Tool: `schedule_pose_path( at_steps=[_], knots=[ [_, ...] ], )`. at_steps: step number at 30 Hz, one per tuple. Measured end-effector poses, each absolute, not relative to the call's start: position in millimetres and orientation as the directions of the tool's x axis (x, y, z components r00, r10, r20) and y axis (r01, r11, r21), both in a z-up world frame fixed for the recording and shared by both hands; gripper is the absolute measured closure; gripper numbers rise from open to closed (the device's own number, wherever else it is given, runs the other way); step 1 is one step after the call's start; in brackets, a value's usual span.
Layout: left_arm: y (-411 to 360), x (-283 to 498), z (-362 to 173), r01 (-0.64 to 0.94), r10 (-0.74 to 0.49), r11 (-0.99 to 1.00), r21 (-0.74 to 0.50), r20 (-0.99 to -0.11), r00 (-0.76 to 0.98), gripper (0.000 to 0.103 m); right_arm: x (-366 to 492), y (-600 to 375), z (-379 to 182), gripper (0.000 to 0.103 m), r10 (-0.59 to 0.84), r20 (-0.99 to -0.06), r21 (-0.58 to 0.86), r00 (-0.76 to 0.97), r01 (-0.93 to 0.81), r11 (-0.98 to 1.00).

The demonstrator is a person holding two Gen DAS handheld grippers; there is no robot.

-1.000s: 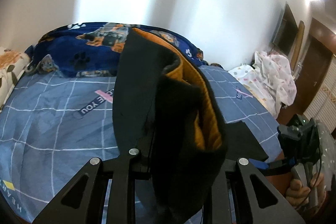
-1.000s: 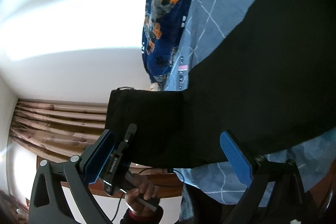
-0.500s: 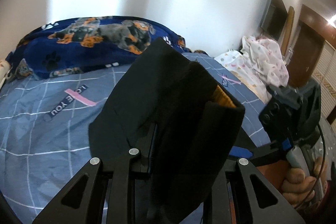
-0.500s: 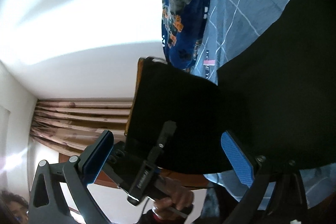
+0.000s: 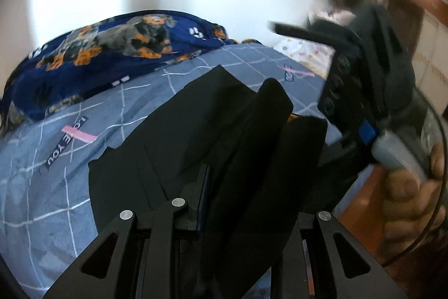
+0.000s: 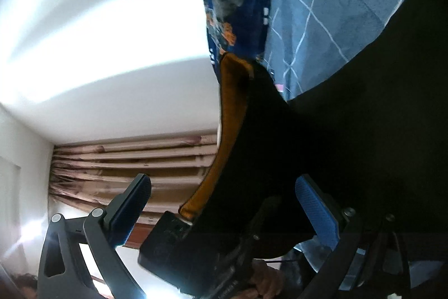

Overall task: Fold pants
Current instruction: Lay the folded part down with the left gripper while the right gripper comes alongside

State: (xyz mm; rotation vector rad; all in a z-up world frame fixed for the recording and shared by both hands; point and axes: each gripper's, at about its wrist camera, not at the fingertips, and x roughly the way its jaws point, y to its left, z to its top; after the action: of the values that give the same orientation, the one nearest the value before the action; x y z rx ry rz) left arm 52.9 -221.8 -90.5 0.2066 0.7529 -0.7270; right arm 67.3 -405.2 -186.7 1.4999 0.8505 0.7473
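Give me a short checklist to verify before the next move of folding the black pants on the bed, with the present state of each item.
1. Left gripper shut on the pants: ok, black fabric is bunched between its fingers.
2. Right gripper ready to grasp: ok, jaws stand wide open, nothing between the pads.
3. Right gripper touching the pants: cannot tell; the fabric is near its right pad.
4. Rest of the pants supported: ok, it lies on the blue checked sheet.
5. Fold edges aligned: not ok, the orange lining shows and layers are uneven.
6. Landing area free: ok, the dog-print blanket is apart from the pants.
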Motion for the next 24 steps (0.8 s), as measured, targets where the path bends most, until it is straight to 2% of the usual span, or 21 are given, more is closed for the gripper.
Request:
schedule_pose_path(
  at_steps=[2, 5, 7, 9, 10, 12, 14, 16, 18, 24],
  knots=[
    [-230.4, 48.9, -95.9, 0.684, -0.518, 0.727, -0.048, -0.693, 0.502, 0.08, 71.9, -406.4, -187.1, 0.001, 0.859, -0.053, 0.994, 0.509, 0.106, -0.001],
    [-243.4, 41.3, -103.7, 0.704, -0.494, 0.71, 0.024, -0.695, 0.522, 0.08, 76.0, -409.0, -188.4, 0.009, 0.87, -0.107, 0.99, 0.482, 0.133, 0.048],
    [-248.5, 39.6, -107.0, 0.708, -0.477, 0.703, 0.068, -0.692, 0.541, 0.08, 77.0, -410.1, -187.0, 0.018, 0.869, -0.163, 0.984, 0.466, 0.144, 0.108],
    [-252.1, 39.0, -109.7, 0.709, -0.465, 0.698, 0.104, -0.687, 0.558, 0.077, 76.3, -414.3, -190.8, 0.049, 0.867, -0.212, 0.974, 0.451, 0.172, 0.148],
    [-252.3, 39.9, -110.8, 0.712, -0.467, 0.695, 0.1, -0.691, 0.552, 0.075, 76.1, -417.2, -193.8, 0.057, 0.865, -0.242, 0.967, 0.44, 0.186, 0.176],
    [-251.0, 40.1, -112.1, 0.726, -0.486, 0.684, 0.067, -0.701, 0.522, 0.056, 74.2, -423.7, -199.5, 0.069, 0.858, -0.268, 0.96, 0.437, 0.191, 0.203],
    [-248.8, 35.6, -111.7, 0.734, -0.492, 0.676, 0.06, -0.705, 0.511, 0.048, 70.9, -429.7, -200.3, 0.083, 0.842, -0.307, 0.951, 0.443, 0.176, 0.253],
    [-244.7, 28.9, -108.9, 0.737, -0.492, 0.672, 0.077, -0.697, 0.521, 0.041, 66.9, -435.4, -201.6, 0.086, 0.831, -0.312, 0.95, 0.46, 0.162, 0.267],
    [-237.2, 25.2, -105.0, 0.743, -0.509, 0.667, 0.062, -0.69, 0.515, 0.026, 60.6, -440.9, -204.2, 0.087, 0.828, -0.305, 0.952, 0.471, 0.152, 0.264],
    [-211.4, 19.2, -91.7, 0.733, -0.531, 0.68, 0.016, -0.679, 0.508, 0.018, 47.7, -453.4, -211.0, 0.089, 0.808, -0.293, 0.956, 0.511, 0.151, 0.251]
  ],
)
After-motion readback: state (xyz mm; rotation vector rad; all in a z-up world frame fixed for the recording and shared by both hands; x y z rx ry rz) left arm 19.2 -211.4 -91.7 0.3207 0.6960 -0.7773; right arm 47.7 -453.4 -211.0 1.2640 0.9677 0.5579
